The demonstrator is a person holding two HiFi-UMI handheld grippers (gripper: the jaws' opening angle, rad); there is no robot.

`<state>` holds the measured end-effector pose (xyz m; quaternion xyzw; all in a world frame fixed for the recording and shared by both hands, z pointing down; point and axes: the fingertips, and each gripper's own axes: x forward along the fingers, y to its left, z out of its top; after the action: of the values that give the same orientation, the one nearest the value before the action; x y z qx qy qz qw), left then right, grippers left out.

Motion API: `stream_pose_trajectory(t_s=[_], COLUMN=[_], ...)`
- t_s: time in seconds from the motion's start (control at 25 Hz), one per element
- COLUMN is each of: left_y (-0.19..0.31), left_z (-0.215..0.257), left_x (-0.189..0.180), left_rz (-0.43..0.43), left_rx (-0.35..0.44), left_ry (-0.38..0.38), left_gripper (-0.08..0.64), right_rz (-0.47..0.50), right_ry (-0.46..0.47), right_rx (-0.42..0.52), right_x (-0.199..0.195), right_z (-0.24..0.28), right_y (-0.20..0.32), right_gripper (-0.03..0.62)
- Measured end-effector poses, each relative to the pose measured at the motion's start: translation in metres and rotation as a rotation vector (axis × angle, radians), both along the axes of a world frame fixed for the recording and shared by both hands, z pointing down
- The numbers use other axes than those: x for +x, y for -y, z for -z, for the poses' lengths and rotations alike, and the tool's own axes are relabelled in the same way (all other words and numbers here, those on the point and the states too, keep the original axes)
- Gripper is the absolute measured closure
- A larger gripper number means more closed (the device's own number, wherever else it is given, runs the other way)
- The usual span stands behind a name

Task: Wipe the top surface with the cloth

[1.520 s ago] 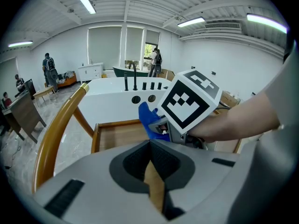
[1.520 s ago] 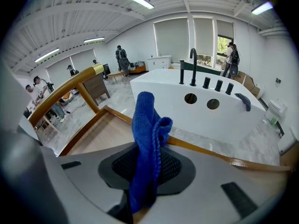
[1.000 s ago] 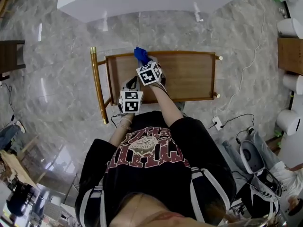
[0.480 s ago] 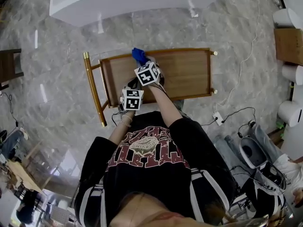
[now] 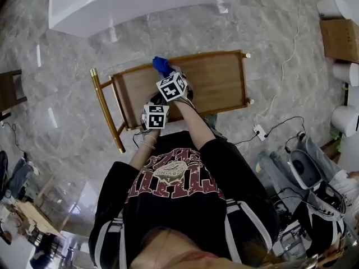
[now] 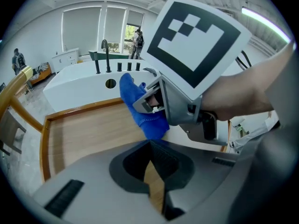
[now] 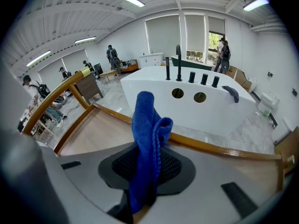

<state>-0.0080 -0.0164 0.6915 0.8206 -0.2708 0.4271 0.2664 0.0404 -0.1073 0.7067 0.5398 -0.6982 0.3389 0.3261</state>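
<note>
The white bathtub [image 5: 140, 4] stands just beyond the far side of the wooden cart top [image 5: 219, 83], well outside the job. The cart top itself is a bare tray with a raised rim, and a gold handle [image 5: 104, 108] runs along its left end.

The right gripper [image 7: 145, 171] is clamped on the blue cloth [image 7: 147, 139], out by the tray's far rim and toward the handle end. I can't tell whether the cloth touches the wood. The left gripper [image 6: 152, 171] hangs over the tray's near edge, just beside the right one, jaws drawn together on nothing.

The worries, as I see them:
- The cart may shift under a sideways push, since nothing steadies it.
- The two grippers sit so close that a wide sweep could knock them together.
- The cloth is pinched in a narrow bunch, much of it standing above the jaws, so a stroke may drag hard jaw over the wood, or the rim may snag the cloth and pull it free.

As for writing, the person's shirt carries arched lettering I can't read from here. The gripper cubes show only black-and-white square patterns.
</note>
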Motion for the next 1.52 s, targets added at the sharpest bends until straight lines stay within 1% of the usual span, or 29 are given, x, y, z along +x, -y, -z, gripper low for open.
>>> stream_pose_trajectory(t_s=[0.08,0.24,0.56,0.76,1.04,1.16,1.36,1.52], left_y=[-0.002,-0.010,-0.020,-0.022,-0.030,-0.034,-0.037,-0.038], left_z=[-0.003,-0.007,-0.012,-0.018,-0.014,-0.018,-0.030,-0.033], left_x=[0.005,0.017,0.042,0.049,0.066,0.071,0.067,0.069], left_rz=[-0.013,-0.025,-0.090,-0.104,-0.122,-0.145,-0.168,-0.193], left_rx=[0.003,-0.029,-0.026,-0.039,-0.047,-0.051,-0.069,-0.042], left_ry=[-0.002,0.000,-0.005,0.009,0.003,0.018,0.058,0.071], left_gripper=[0.512,0.512,0.512,0.512,0.512,0.512,0.512,0.512], right_rz=[-0.006,-0.020,-0.041,-0.049,-0.056,-0.053,-0.060,-0.064], right_ry=[0.000,-0.002,-0.003,-0.008,-0.001,-0.002,-0.002,-0.008], right_rx=[-0.002,-0.003,-0.009,-0.011,-0.004,-0.004,-0.009,-0.012], right_x=[0.006,0.019,0.041,0.051,0.060,0.062,0.069,0.080], right_z=[0.000,-0.001,-0.004,-0.006,0.001,0.001,-0.002,-0.003], right_y=[-0.003,-0.009,-0.017,-0.019,-0.026,-0.029,-0.029,-0.032], right_gripper=[0.503,0.503,0.503,0.503,0.503,0.503,0.503,0.503])
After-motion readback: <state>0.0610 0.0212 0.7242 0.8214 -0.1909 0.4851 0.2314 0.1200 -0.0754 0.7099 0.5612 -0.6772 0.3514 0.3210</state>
